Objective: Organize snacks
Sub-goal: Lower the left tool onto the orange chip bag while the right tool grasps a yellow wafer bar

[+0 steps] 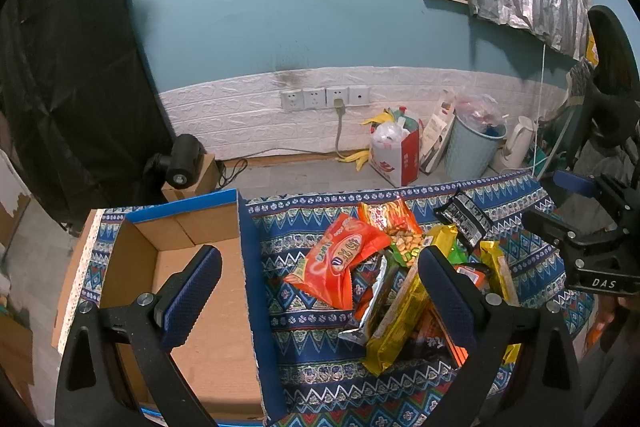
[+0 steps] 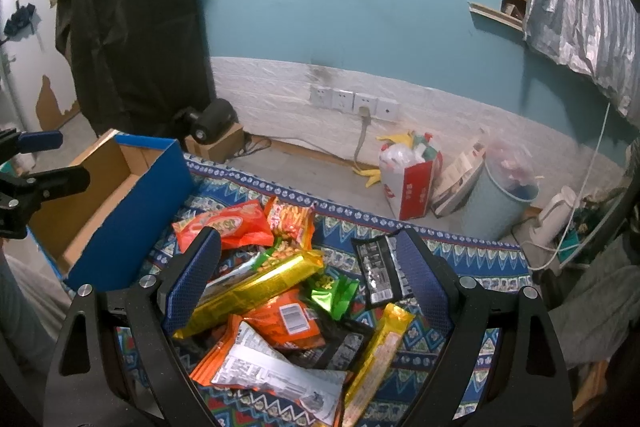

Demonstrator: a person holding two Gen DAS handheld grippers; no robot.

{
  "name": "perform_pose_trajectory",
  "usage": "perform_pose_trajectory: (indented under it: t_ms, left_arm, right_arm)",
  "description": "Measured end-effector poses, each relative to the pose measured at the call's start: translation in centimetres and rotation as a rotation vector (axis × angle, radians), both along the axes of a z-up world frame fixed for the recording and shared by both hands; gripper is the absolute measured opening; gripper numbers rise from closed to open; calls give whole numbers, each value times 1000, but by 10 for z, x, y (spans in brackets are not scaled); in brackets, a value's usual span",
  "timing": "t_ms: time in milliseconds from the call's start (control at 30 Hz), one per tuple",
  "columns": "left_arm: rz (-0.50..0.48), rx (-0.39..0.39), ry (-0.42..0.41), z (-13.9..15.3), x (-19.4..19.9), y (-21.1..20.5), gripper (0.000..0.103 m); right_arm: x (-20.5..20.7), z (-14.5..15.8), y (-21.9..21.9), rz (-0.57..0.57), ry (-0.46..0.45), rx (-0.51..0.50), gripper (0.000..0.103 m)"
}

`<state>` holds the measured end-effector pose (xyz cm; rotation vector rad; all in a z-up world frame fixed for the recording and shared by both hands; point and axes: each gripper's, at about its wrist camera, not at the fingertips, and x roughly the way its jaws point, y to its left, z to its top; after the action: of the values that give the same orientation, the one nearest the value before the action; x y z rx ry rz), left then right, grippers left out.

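A pile of snack packets lies on a blue patterned cloth (image 1: pixel 320 367): an orange bag (image 1: pixel 340 263), a gold bar packet (image 1: pixel 400 319) and a black packet (image 1: pixel 466 219). An empty cardboard box with blue sides (image 1: pixel 208 307) stands left of the pile. My left gripper (image 1: pixel 320 287) is open and empty, one finger over the box, the other over the pile. My right gripper (image 2: pixel 312 275) is open and empty above the pile, over the gold packet (image 2: pixel 256 291), with the orange bag (image 2: pixel 228 227), black packet (image 2: pixel 380 267) and box (image 2: pixel 120 211) beyond.
A blue wall with sockets (image 1: pixel 324 97) lies behind. On the floor stand a red-and-white bag (image 1: pixel 394 151), a pale blue bin (image 1: pixel 472 147) and a white kettle (image 1: pixel 518 143). A black cloth-covered object (image 1: pixel 68 87) stands at left.
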<state>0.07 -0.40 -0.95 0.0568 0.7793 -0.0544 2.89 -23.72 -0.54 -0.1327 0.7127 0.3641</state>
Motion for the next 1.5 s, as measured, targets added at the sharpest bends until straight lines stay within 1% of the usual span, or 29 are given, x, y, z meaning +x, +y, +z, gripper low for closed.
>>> perform_pose_trajectory:
  t_ms: [267,433,500,633,833,1000,1033,1100,1133,1200,1233,1333,1500]
  left_arm:
    - [-23,1,2,-2,3,-5,100]
    - [-44,13,35,-16,12,-10,100]
    - [-52,15,61,-26,18,-12,100]
    - [-56,-13,104,-42,29,-12,100]
    - [-63,7,143,-71,45,-18,100]
    - [-79,1,200,-94,60,-22,100]
    - [-74,2,212,-99,62,-22,100]
    - [-70,3,241,-109,68,-22,100]
    - [-68,6,254,-114,71,-22,100]
    - [-63,9,271,-123,78,-22,100]
    - [-61,11,277,-126,82,-22,100]
    - [-62,10,293,-134,95,-23,100]
    - [-76,27,295,-141,112,-27,100]
  right_arm:
    - [7,-9,-7,-30,35,-6,88]
    - [15,-23,-16,-81,71,-28,88]
    - [21,-32,-23,-106,99,-37,88]
    - [29,-53,-41,-158,163,-38,88]
    - [37,-93,-71,-248,294,-1,87]
    - [42,-129,-90,-308,410,25,87]
    - [42,-137,-92,-316,429,24,86]
    - [42,-150,-96,-330,466,17,79]
    - [42,-156,-98,-337,485,17,78]
    - [41,-167,-103,-349,522,36,72]
    - [40,-172,-106,-353,542,49,72]
    - [37,-181,-107,-348,570,70,69]
    - [36,-200,-103,-321,608,57,61]
